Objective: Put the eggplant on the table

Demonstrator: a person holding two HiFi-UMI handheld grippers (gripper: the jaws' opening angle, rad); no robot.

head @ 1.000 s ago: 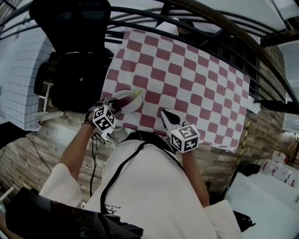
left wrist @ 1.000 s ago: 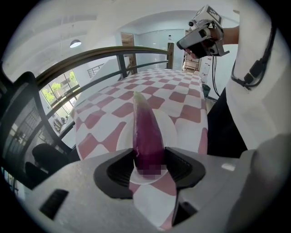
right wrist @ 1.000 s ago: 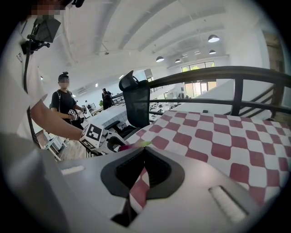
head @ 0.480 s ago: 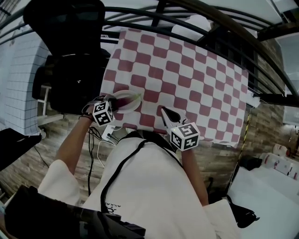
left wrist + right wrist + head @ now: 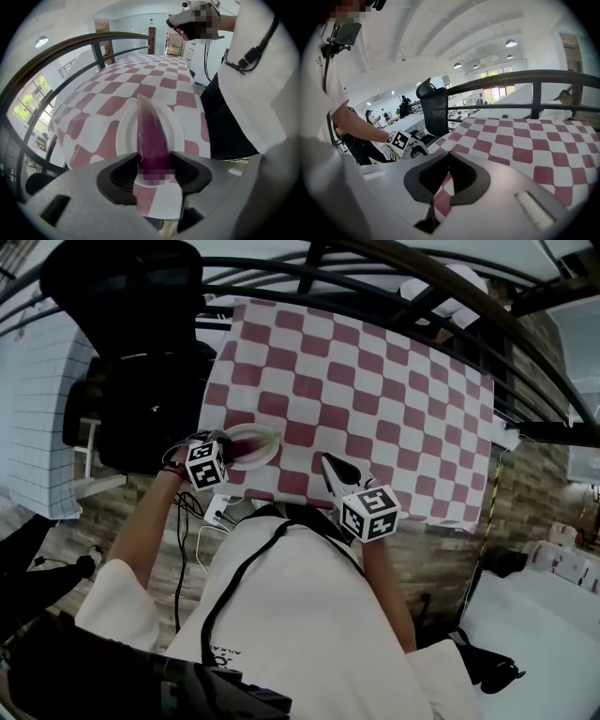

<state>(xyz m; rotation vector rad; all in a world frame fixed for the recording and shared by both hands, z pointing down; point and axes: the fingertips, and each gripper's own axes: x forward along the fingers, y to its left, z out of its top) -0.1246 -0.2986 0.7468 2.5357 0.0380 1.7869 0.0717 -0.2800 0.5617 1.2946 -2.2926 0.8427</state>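
Observation:
A purple eggplant (image 5: 152, 136) with a pale green stem end lies lengthwise over a small white plate (image 5: 124, 133) near the front left corner of the table. My left gripper (image 5: 153, 161) is shut on its near end, with both pads against its sides. In the head view the eggplant (image 5: 246, 448) and plate (image 5: 265, 457) sit just ahead of the left gripper (image 5: 225, 444). My right gripper (image 5: 330, 465) hovers over the table's front edge, to the right of the plate. Its jaws are shut and hold nothing, as the right gripper view (image 5: 449, 155) shows.
The table wears a red-and-white checkered cloth (image 5: 375, 390). A black office chair (image 5: 141, 352) stands just left of it. A dark curved railing (image 5: 394, 296) runs along the far side. Cables hang below the front left corner.
My left gripper has rolled a little while keeping its hold on the eggplant over the plate. The right gripper has stayed put.

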